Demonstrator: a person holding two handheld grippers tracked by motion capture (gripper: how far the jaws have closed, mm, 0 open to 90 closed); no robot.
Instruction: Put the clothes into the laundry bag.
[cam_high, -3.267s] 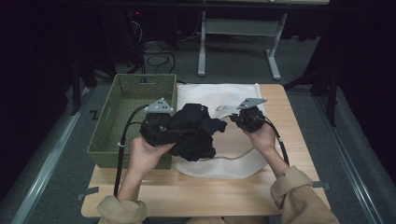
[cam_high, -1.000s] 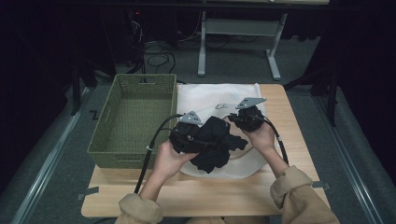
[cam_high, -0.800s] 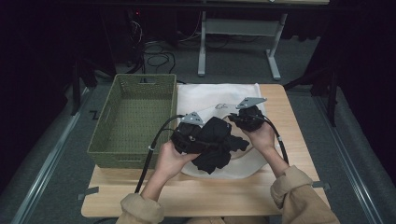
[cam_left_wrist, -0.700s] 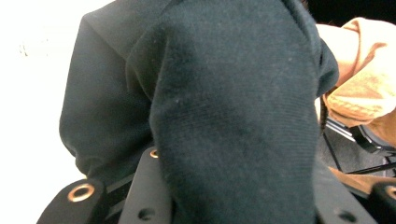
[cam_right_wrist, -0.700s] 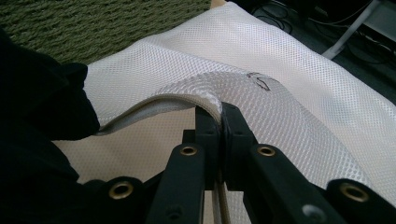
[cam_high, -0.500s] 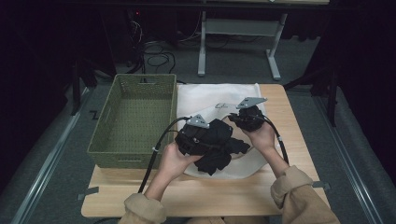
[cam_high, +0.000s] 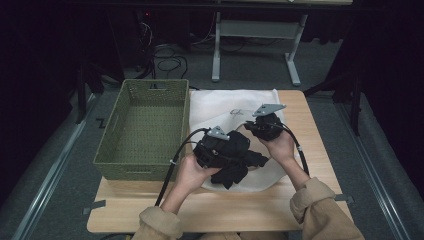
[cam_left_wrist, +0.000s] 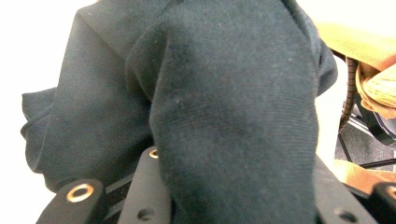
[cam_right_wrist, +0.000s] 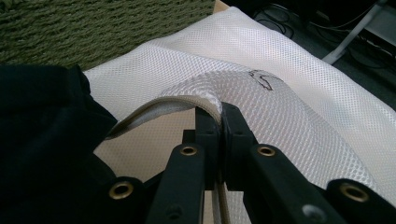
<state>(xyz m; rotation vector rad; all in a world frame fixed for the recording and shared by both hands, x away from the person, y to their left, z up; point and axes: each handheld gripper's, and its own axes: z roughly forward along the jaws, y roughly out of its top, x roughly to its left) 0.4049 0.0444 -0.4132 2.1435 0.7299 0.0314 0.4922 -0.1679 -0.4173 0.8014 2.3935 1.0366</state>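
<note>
**Black garment sits right at the mouth of the mesh bag**

The black garment (cam_high: 231, 159) is bunched over the white mesh bag (cam_high: 220, 105), near the tabletop's (cam_high: 225, 210) middle. The left gripper (cam_high: 212, 145) has its jaws clamped on it. The bag's opening lies at about 2 o'clock from it, where the right gripper (cam_right_wrist: 219, 116) pinches the bag's rim (cam_right_wrist: 159, 106) up. So I'd say the garment goes in that way. Green basket (cam_high: 142, 130) sits at 9 o'clock.
</note>
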